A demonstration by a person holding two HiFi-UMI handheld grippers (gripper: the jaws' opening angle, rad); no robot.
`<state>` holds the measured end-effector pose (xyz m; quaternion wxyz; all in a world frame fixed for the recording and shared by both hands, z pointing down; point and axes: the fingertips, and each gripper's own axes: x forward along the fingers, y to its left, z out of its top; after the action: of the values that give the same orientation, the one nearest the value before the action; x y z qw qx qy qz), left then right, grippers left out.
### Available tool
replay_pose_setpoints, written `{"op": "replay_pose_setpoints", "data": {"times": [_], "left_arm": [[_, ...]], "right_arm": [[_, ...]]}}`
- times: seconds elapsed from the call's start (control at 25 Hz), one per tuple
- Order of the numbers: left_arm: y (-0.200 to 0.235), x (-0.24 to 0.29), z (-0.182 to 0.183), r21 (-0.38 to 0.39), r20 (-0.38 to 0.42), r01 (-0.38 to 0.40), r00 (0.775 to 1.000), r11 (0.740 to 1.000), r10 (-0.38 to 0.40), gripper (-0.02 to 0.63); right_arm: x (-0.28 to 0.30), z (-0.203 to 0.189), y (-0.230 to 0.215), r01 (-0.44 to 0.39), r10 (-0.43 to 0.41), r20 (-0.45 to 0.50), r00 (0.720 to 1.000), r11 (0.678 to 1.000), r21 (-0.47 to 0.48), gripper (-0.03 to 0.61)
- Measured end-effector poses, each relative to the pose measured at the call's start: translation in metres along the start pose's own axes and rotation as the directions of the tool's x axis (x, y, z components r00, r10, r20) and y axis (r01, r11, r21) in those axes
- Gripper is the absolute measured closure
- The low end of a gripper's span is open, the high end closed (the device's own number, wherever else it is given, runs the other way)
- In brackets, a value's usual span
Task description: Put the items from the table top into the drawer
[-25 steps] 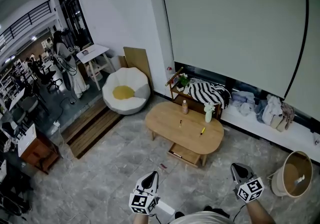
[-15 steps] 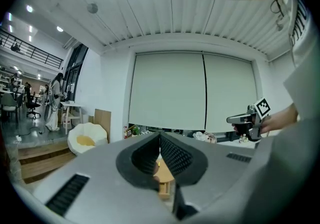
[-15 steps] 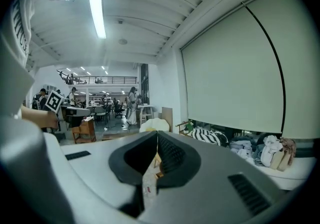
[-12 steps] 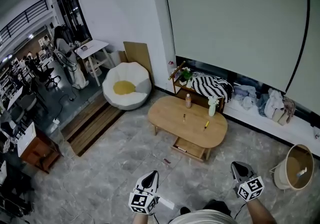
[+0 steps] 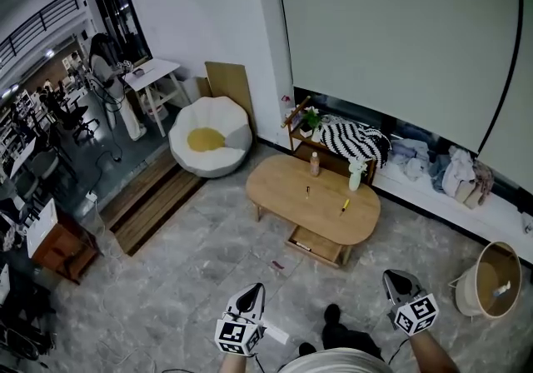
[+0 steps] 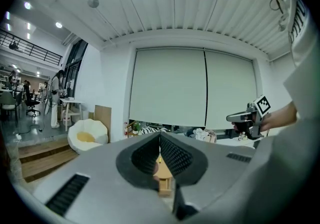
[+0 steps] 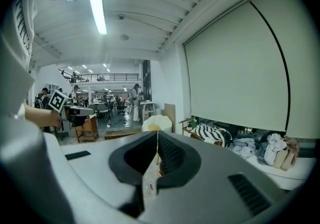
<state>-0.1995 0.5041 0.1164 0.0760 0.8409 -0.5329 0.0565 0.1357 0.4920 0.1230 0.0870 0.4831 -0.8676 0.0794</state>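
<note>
The oval bench (image 5: 283, 188) stands at the centre of the head view, its long axis running from upper left to lower right. The drawer (image 5: 312, 245) hangs pulled out under its lower edge, towards the bottom of the frame.

4 items sit on the bench. A yellow pen (image 5: 344, 206) lies right of centre, its long axis slanting from upper right to lower left. A small dark item (image 5: 307, 191) lies near the middle, roughly up-and-down in the frame. A brown bottle (image 5: 315, 165) and a pale vase (image 5: 356, 176) stand upright along the upper edge.

Both grippers are low in the frame, well apart from the bench and from each other. The left gripper (image 5: 254, 290) is at bottom centre and the right gripper (image 5: 391, 276) at bottom right. Each points up the frame towards the bench, with its marker cube nearest the bottom edge.

In its own view the left gripper (image 6: 160, 135) has its jaws clenched together with nothing between them. The right gripper (image 7: 157, 133) likewise has its jaws clenched and empty. Both point close to level, slightly downward.
</note>
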Motion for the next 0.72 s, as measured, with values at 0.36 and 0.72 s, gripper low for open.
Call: {"op": "replay_pose_setpoints", "data": {"times": [0.36,0.72], "left_arm": [[0.013,0.056,0.009,-0.011,0.012,-0.027,1.000,1.000,0.027,0.594],[0.024,0.135,0.022,-0.008,0.002,-0.057,0.998,0.998,0.057,0.594]], "right_arm": [[0.063,0.002,-0.039,-0.046,0.046,-0.014,0.999,0.999,0.000,0.557],[0.133,0.020,-0.096,-0.101,0.100,-0.018,0.995,0.995,-0.017,0.557]]}}
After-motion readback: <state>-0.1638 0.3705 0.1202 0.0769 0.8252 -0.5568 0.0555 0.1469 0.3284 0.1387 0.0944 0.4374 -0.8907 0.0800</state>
